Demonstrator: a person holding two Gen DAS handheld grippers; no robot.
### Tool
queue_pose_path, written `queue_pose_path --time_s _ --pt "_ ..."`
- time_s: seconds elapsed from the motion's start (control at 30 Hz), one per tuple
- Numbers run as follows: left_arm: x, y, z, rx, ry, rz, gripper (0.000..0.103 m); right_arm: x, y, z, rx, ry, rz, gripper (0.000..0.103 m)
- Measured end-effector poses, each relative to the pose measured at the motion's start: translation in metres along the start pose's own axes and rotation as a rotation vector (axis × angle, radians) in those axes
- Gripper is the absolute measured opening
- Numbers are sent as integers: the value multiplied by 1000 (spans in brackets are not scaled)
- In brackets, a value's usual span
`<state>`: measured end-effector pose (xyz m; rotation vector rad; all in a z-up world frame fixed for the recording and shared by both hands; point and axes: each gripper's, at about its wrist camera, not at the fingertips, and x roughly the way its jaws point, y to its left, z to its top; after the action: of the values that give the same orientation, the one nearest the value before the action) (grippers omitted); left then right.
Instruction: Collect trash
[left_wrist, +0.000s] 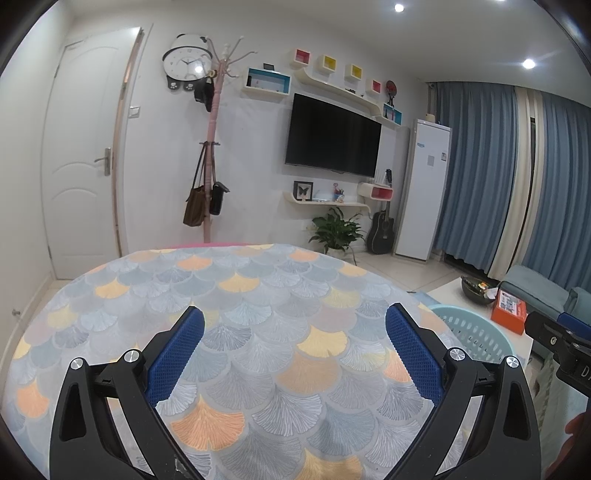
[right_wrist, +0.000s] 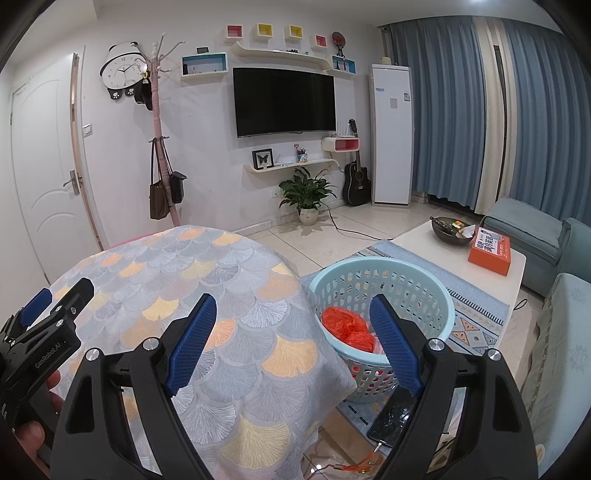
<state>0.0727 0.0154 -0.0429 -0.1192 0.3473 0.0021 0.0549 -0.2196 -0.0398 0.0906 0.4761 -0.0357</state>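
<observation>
Above the cloth-covered table (right_wrist: 207, 295), both the left gripper (left_wrist: 295, 332) and right gripper (right_wrist: 293, 325) hang spread and empty, the orange trash (right_wrist: 345, 325) already in the blue basket (right_wrist: 439, 295), so seemingly next comes finding another piece.

A: Any writing you can make out?

B: "GenRobot.AI", white on the black body of the left gripper (right_wrist: 55, 295), in the right wrist view.

A: And the orange box (right_wrist: 490, 250) on the white coffee table (right_wrist: 424, 243)?

B: Large dark characters on its top, but too small to read.

A: The tall white air conditioner (right_wrist: 391, 133)?

B: A blue logo and small stickers, illegible. The clock (right_wrist: 123, 70) numerals are blurred too.
</observation>
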Motion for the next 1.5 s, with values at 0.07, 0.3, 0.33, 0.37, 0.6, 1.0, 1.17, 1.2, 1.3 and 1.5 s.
queue_pose_path --time_s 0.07,0.3,0.33,0.37,0.6,1.0,1.17,1.2,1.3,1.5 --pt "0 0 0 1 0 1 96 0 0 0 0 1 -1 81" --pt "1 -3 1 24 3 29 95 0 1 -1 1 3 -3 81" --pt "2 -4 1 28 3 34 96 0 1 -2 0 3 -4 81" --pt "2 -4 1 34 1 46 96 0 0 -2 1 4 -4 81" --pt "-1 -7 1 40 -12 86 95 1 -2 -1 3 11 -11 81" --pt "-3 -18 0 100 -20 105 95 3 -2 -1 0 20 -11 81" --pt "-5 -21 -2 112 -25 110 95 3 -1 0 2 17 -15 81" --pt "-5 -21 -1 111 -25 110 96 3 -1 0 3 17 -15 81" --pt "-4 -21 -1 109 -23 123 96 4 -1 0 5 21 -13 81" --pt "-5 -21 -1 100 -17 136 96 6 1 1 1 21 -13 81"
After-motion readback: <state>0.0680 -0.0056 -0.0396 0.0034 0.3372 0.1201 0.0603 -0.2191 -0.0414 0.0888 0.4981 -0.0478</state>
